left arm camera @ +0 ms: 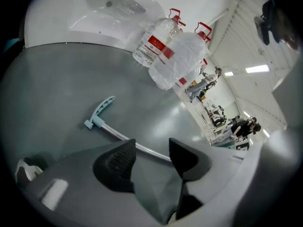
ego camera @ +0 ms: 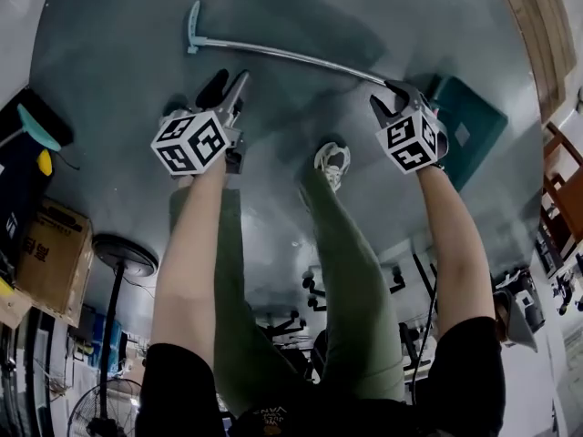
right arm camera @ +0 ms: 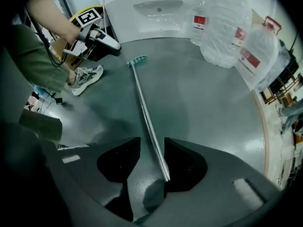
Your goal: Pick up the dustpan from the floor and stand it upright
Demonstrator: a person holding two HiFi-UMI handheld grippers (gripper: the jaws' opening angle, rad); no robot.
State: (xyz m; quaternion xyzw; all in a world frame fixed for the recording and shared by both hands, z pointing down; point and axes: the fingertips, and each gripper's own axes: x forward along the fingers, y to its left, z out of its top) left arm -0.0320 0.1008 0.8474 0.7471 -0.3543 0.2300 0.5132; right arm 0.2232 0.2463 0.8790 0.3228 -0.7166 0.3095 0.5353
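The dustpan (ego camera: 483,107) lies flat on the grey floor (ego camera: 118,89). Its teal pan is at the right of the head view, and its long metal handle (ego camera: 291,55) runs away to the left, ending in a teal grip (ego camera: 193,25). None of it is lifted yet, so we judge this to be the reach before the pick-up.

The right gripper (right arm camera: 152,145) points steeply down at the low end of the handle, close to where it joins the pan. Its jaws stand apart with the shaft running between them, nearer to one jaw than the other, and neither pad is pressing on it. The left gripper (left arm camera: 152,148) is also released and empty. It hangs near the shaft, further toward the grip. The shaft crosses just beyond its tips, and we see no contact.

Next we expect the right gripper to settle lower so the shaft sits squarely between the pads, then clench. The left may take the shaft higher up to steady the swing upright. The thin, smooth tube may roll or slip in the jaws.

A white shoe (ego camera: 332,162) stands between the two grippers, and large water bottles (right arm camera: 227,27) stand beyond the dustpan.
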